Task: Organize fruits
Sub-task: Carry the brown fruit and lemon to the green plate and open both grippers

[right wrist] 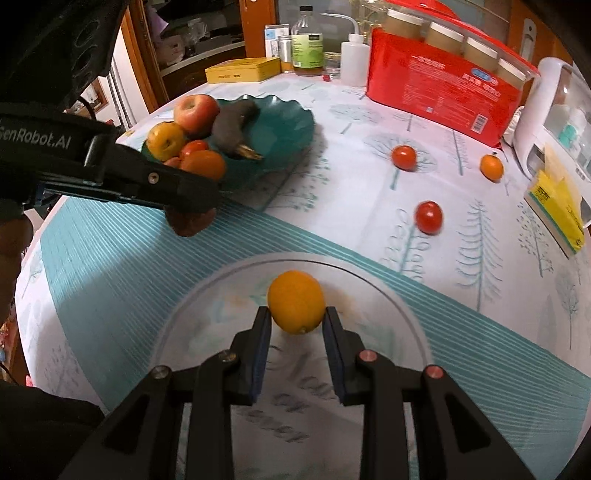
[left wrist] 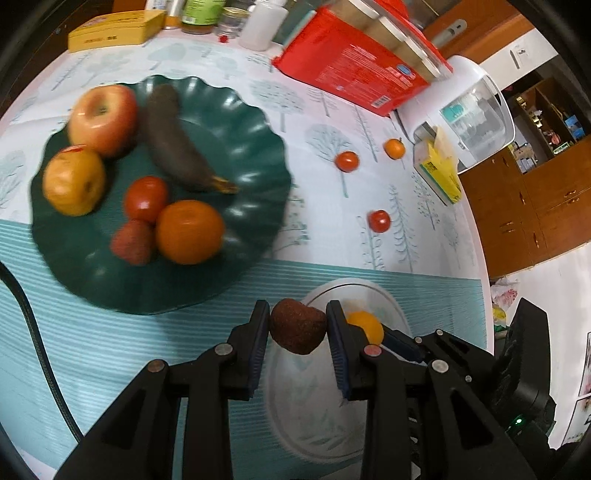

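My left gripper is shut on a dark brown heart-shaped fruit and holds it above the white plate, near the green plate. The green plate holds an apple, a dark banana, a yellow fruit, an orange, a tomato and a lychee. My right gripper is shut on a yellow-orange citrus fruit over the white plate. The left gripper with the brown fruit also shows in the right wrist view.
Two small tomatoes and a small orange fruit lie loose on the tablecloth. A red package, a yellow box, bottles, a yellow tissue pack and a white appliance line the table's far side.
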Motion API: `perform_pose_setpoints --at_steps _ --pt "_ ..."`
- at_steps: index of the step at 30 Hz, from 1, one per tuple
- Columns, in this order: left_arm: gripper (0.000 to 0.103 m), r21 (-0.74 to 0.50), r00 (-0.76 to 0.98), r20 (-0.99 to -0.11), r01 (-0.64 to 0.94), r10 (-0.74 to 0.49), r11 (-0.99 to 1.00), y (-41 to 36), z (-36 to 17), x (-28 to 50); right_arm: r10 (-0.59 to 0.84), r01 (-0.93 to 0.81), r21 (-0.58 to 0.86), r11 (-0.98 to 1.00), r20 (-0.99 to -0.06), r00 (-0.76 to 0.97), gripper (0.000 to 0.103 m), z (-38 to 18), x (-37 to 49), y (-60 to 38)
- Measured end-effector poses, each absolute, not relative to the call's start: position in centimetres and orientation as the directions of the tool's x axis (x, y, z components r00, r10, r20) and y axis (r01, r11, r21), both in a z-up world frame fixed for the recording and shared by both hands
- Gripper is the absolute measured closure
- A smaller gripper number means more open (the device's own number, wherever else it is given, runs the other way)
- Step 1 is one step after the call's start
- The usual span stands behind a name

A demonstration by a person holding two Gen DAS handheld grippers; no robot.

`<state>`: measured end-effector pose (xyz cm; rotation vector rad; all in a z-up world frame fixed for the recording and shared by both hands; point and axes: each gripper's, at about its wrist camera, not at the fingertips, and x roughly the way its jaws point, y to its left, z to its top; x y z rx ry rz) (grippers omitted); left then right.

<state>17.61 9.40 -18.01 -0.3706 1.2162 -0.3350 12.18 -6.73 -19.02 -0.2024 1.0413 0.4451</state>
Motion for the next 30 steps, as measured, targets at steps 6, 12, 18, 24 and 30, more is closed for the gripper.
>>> perform_pose_setpoints --at_steps 6,12,18,24,30 --pt "0.073 -0.434 0.313 -0.846 0.063 -0.431 0.899 13.1 -17.3 16.9 0.265 -0.432 0.062 0.900 -0.864 0.428 0.074 -18.5 11.7 -3.4" --pt "0.073 -0.420 0.317 -0.850 0.076 -0.422 0.904 17.2 -16.7 16.9 0.267 -0.413 0.072 0.908 -0.858 0.439 0.074 -18.1 11.8 0.1" --pt "0.073 -0.410 0.323 -0.851 0.085 -0.414 0.908 20.7 -16.5 17.7 0.272 -0.400 0.076 0.913 -0.844 0.462 0.074 -17.4 12.2 3.4" --pt "0.073 -0.408 0.329 -0.848 0.094 -0.415 0.908 24.0 -16.5 18.9 0.263 -0.378 0.071 0.923 -0.834 0.485 0.074 -17.0 13.0 6.2" --pt "0.073 -0.426 0.316 -0.843 0.100 -0.435 0.899 25.5 -17.2 20.1 0.240 -0.340 0.065 0.938 -0.831 0.502 0.074 -17.0 14.0 7.7"
